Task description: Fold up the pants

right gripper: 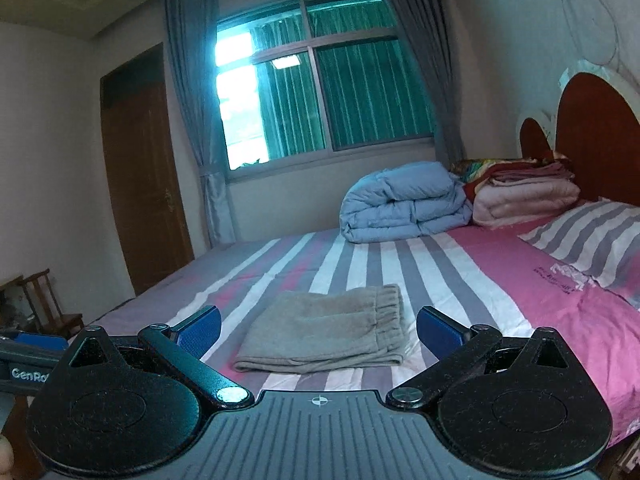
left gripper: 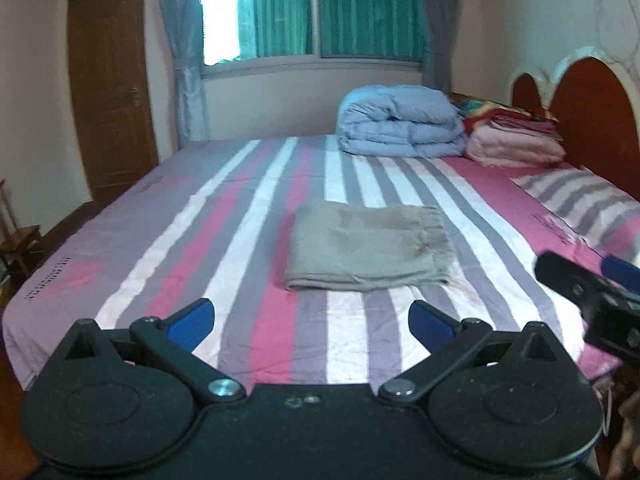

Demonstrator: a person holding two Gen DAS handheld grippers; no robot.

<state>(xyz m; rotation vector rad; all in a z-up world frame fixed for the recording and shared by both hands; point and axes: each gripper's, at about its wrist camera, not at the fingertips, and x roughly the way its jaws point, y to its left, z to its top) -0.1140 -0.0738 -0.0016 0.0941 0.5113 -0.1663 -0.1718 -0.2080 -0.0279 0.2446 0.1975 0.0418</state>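
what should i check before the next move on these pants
1. Pants folded into a flat, compact stack: ok.
2. Pants lying free on the bed sheet, touched by neither tool: ok.
3. Left gripper jaws open and empty: ok.
4. Right gripper jaws open and empty: ok.
5. Edges lined up on the far side of the stack: cannot tell.
6. Blue quilt and pillow well clear of the pants: ok.
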